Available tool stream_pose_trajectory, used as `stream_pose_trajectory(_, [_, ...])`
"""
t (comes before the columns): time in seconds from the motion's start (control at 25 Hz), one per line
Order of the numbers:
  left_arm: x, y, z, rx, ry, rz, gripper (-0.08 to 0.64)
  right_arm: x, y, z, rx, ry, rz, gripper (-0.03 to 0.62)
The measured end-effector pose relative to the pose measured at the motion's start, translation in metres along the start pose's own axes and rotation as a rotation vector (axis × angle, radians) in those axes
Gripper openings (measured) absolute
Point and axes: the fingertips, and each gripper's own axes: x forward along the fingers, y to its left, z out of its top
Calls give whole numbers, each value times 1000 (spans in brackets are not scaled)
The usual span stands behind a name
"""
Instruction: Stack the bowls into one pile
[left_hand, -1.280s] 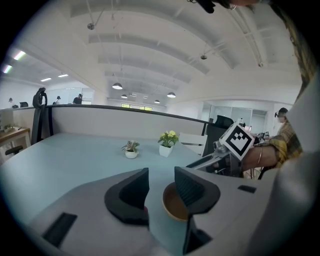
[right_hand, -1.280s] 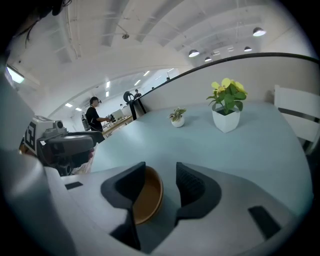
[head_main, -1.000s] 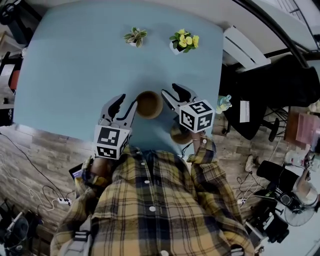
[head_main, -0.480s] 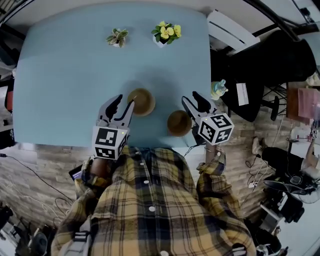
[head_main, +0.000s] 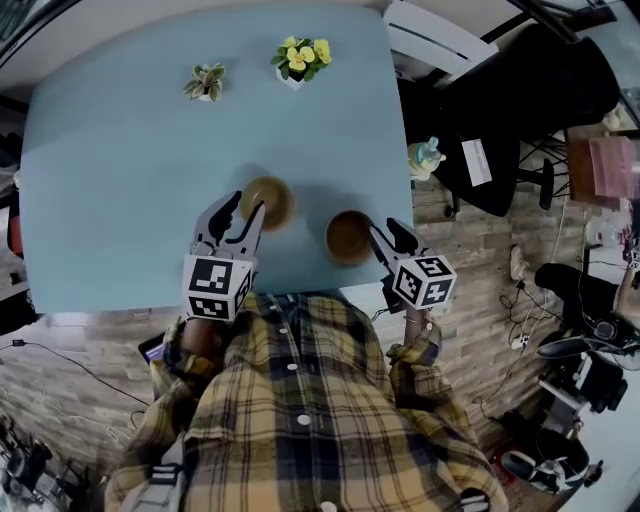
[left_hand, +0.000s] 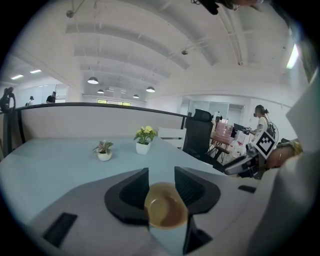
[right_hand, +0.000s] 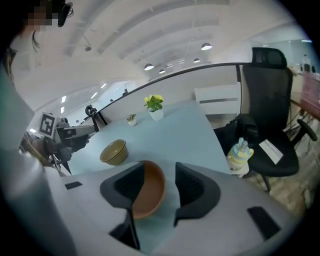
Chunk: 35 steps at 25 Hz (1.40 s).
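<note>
**Two bowls on a pale blue table (head_main: 120, 150), not yet stacked.** The yellow bowl (head_main: 266, 200) sits left of centre; the brown bowl (head_main: 348, 236) sits near it on the right, close to the table's front edge; the two stand apart, each resting on its base.

Left gripper (left_hand: 161, 173): jaws apart, with the yellow bowl showing between their tips; whether either jaw touches it cannot be told.

Right gripper (right_hand: 157, 167): jaws apart and set astride the brown bowl's near rim; one jaw lies over the hollow, the other stands outside, with a gap between it and the wall; not closed on the bowl.

Two small potted plants (head_main: 250, 68) stand at the far side, well apart from both bowls.

Handling, by judgement: both bowls look stiff, thin-walled and smooth, probably light enough for a single gripper; likely slippery under the pads, and liable to chip if dropped. The rim is the natural hold, one jaw inside and one outside; a bowl held that way will tend to hang tilted, so it should be levelled and centred over the other before release; the free gripper can steady the lower bowl.
</note>
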Motion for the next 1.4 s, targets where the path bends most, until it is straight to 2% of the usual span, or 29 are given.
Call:
stream_pose_trajectory(0.4, [4,-5,-4,12,17,-21,150,10,-8,-45,120,51,-30,186])
stream_pose_trajectory(0.84, [6,-8,-4,15,25,-30,149,20,-2,-59,162,91,3,184])
stream_pose_trajectory(0.92, [6,-8,-5,14,26,-30,149,21,-2,-58,156,91,-4,163])
stream_pose_trajectory(1.04, [6,-8,-6,15,26,-30,147,21,-4,-57,142,88,-31,65])
stream_pose_trajectory(1.12, [6,-8,-6,14,25,-28,147,21,-4,-57,134,98,-39,21])
stream_pose_trajectory(1.4, [5,-1,-6,6,21,-12,147,23,0,-46,116,83,-26,17])
